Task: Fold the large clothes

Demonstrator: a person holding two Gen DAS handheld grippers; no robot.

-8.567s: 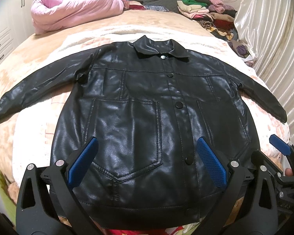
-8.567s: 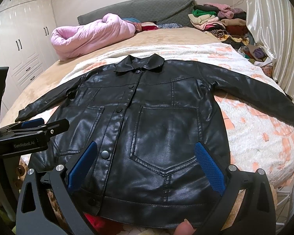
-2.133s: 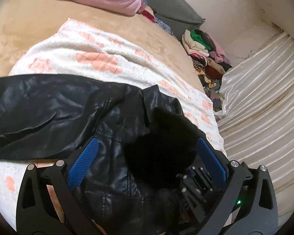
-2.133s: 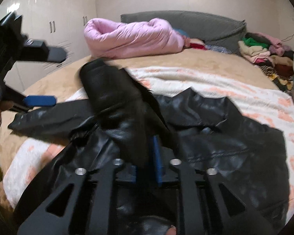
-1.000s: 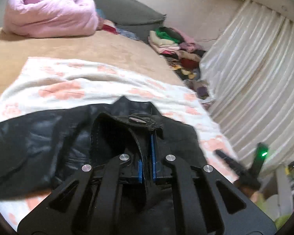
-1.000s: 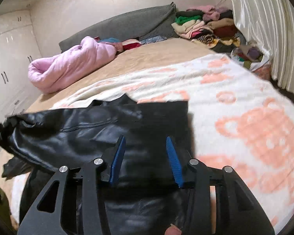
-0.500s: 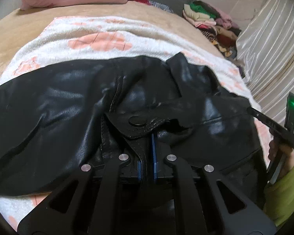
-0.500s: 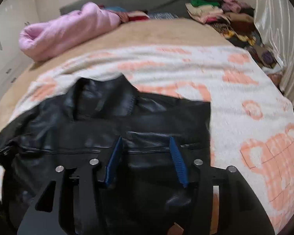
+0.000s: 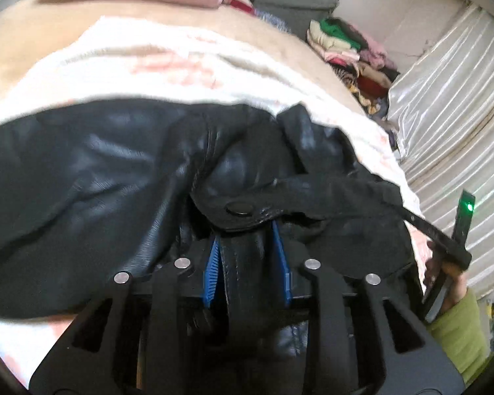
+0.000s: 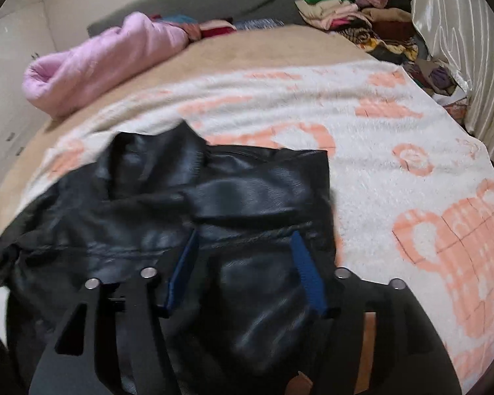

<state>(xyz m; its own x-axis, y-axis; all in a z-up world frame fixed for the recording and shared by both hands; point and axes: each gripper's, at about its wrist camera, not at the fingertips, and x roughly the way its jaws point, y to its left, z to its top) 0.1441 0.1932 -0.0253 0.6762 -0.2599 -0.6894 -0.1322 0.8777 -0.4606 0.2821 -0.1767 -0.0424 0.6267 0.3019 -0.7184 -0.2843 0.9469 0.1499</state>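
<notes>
Lying on the white-and-peach blanket (image 10: 395,151) on the bed is the black leather jacket (image 10: 247,197), partly folded, collar (image 10: 154,158) toward the headboard (image 10: 214,0), long axis from near edge to collar. A snap-button cuff (image 9: 243,210) lies on its middle. Left gripper (image 9: 247,256) jaws are opening, a leather strip between the blue pads, loosely, not squeezed. Right gripper (image 10: 243,263) jaws are opening over the body panel, nothing pinched. Risk: stiff leather may spring back as the cuff is let go, undoing the sleeve fold; a snagged pad could drag it askew.
</notes>
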